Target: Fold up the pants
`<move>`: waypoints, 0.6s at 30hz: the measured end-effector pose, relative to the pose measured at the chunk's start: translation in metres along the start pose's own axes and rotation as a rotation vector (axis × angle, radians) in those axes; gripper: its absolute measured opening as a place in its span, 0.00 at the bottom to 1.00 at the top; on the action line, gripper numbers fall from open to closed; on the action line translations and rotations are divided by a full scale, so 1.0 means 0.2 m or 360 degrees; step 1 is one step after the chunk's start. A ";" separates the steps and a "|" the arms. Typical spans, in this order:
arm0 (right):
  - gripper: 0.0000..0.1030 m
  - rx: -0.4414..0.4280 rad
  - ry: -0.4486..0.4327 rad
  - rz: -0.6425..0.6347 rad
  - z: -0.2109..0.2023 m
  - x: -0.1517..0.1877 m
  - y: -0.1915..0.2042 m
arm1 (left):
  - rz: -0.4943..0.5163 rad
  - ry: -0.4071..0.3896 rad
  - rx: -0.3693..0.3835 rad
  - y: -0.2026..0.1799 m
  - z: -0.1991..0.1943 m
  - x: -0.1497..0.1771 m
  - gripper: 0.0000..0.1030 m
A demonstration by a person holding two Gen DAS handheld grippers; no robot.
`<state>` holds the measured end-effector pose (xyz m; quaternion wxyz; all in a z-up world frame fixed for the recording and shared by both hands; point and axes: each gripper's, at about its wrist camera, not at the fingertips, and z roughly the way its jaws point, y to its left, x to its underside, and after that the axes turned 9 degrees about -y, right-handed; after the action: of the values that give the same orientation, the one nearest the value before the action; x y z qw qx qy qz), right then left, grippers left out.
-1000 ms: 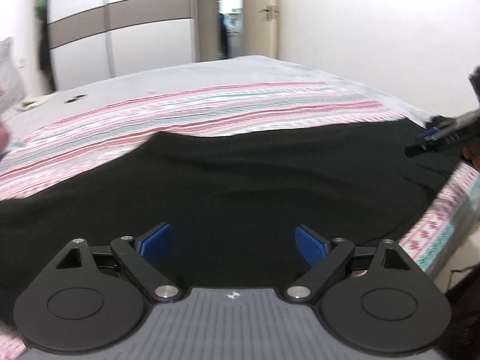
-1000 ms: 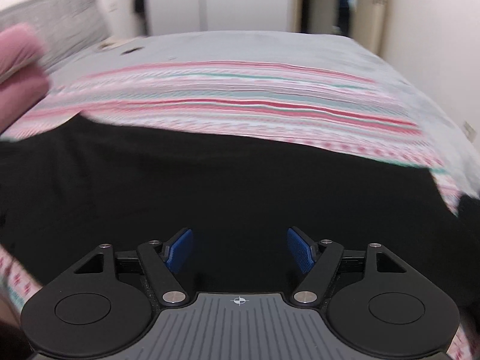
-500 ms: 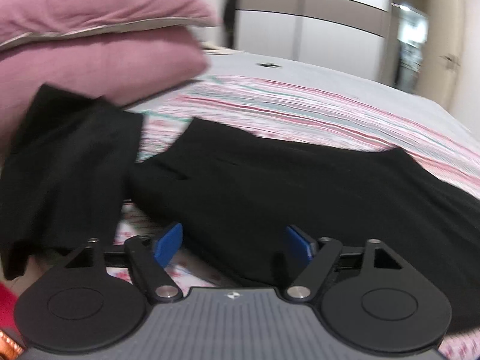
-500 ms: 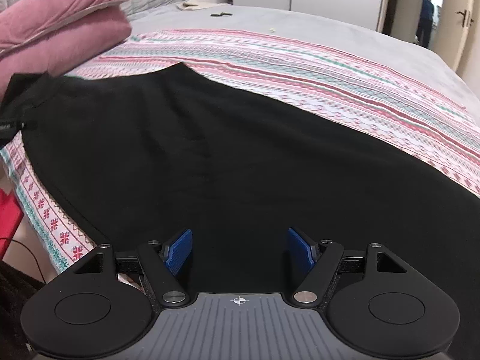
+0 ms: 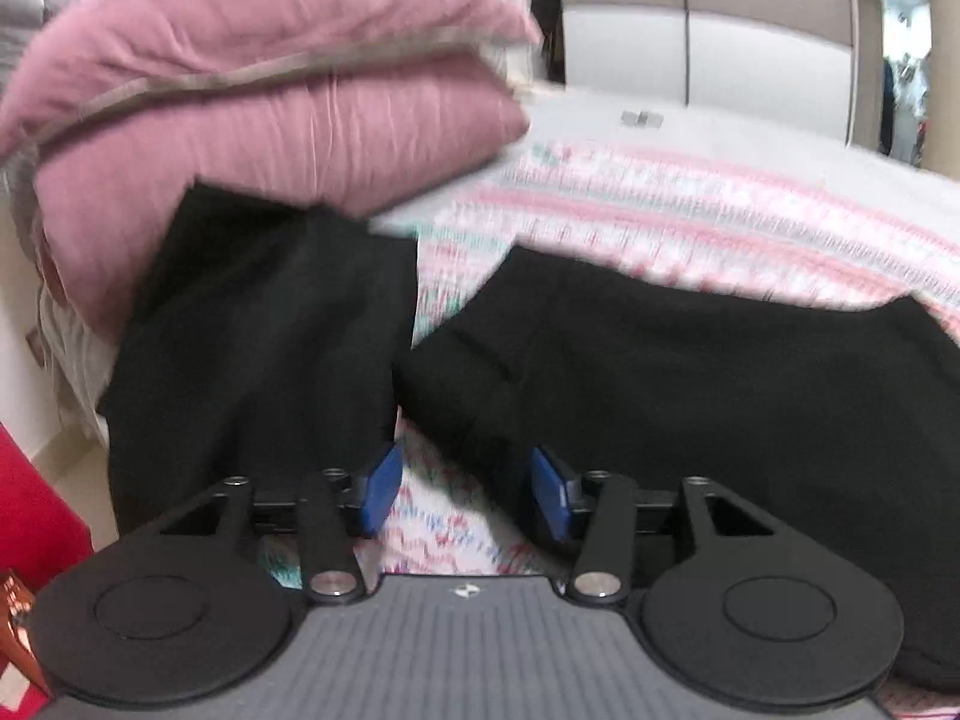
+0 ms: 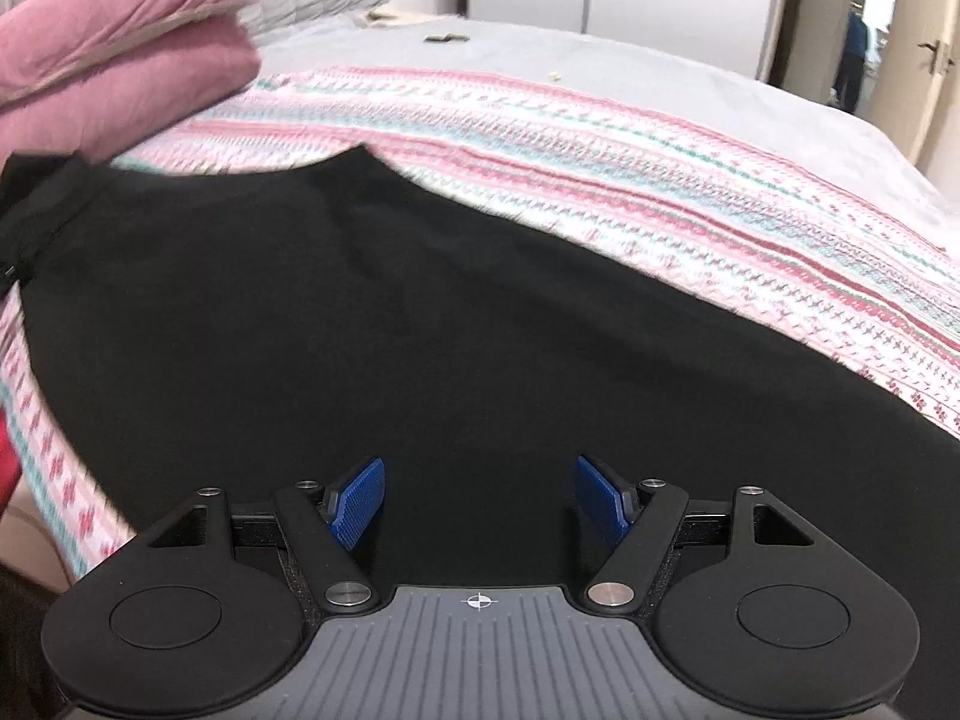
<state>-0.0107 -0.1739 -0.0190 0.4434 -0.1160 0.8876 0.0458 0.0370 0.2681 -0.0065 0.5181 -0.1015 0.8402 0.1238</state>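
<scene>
Black pants (image 6: pixel 420 312) lie spread flat across the near side of the bed; in the left wrist view their waist end (image 5: pixel 690 372) lies at centre right. My left gripper (image 5: pixel 465 495) is open and empty, low over the striped sheet at the pants' near left corner. My right gripper (image 6: pixel 477 501) is open and empty, just above the middle of the black cloth. A second black garment (image 5: pixel 264 348) lies to the left, partly against the pink duvet.
A folded pink duvet (image 5: pixel 270 96) is stacked at the head of the bed, also in the right wrist view (image 6: pixel 114 54). The bed has a pink striped sheet (image 6: pixel 630 156). A red object (image 5: pixel 30 510) stands off the bed's left edge. Wardrobe (image 5: pixel 720 42) behind.
Both views have swung left along the pants toward the waist end and the pink duvet. The left gripper has come down near the pants' corner with its fingers closer together. Both stay empty.
</scene>
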 end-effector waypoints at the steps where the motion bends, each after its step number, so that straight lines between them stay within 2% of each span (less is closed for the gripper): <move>1: 0.69 0.0008 -0.0022 0.0020 0.00 -0.01 -0.02 | 0.0018 -0.0062 0.0016 -0.01 -0.04 -0.02 0.81; 4: 0.69 0.0014 -0.0078 0.0073 0.04 -0.05 -0.02 | 0.0107 -0.0186 0.0169 -0.12 -0.11 -0.06 0.85; 10: 0.69 0.0042 -0.0113 0.0043 0.16 -0.07 0.03 | 0.0145 -0.0120 0.0715 -0.47 -0.07 -0.05 0.87; 12: 0.69 0.0041 -0.0110 0.0031 0.20 -0.07 0.04 | 0.0177 -0.0115 0.0863 -0.59 -0.05 -0.02 0.88; 14: 0.69 0.0050 -0.0080 0.0018 0.25 -0.06 0.04 | 0.0241 -0.0080 0.0930 -0.68 -0.01 0.02 0.88; 16: 0.74 0.0050 -0.0082 0.0007 0.26 -0.03 0.01 | 0.0347 0.0017 0.0890 -0.75 0.03 0.09 0.88; 18: 0.74 0.0054 -0.0079 0.0025 0.23 -0.01 -0.06 | 0.0382 0.0029 0.0884 -0.72 0.00 0.13 0.90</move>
<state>0.0285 -0.1770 -0.0455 0.4669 -0.1003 0.8778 0.0371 0.0684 0.1310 -0.0452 0.5002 0.1431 0.8524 -0.0513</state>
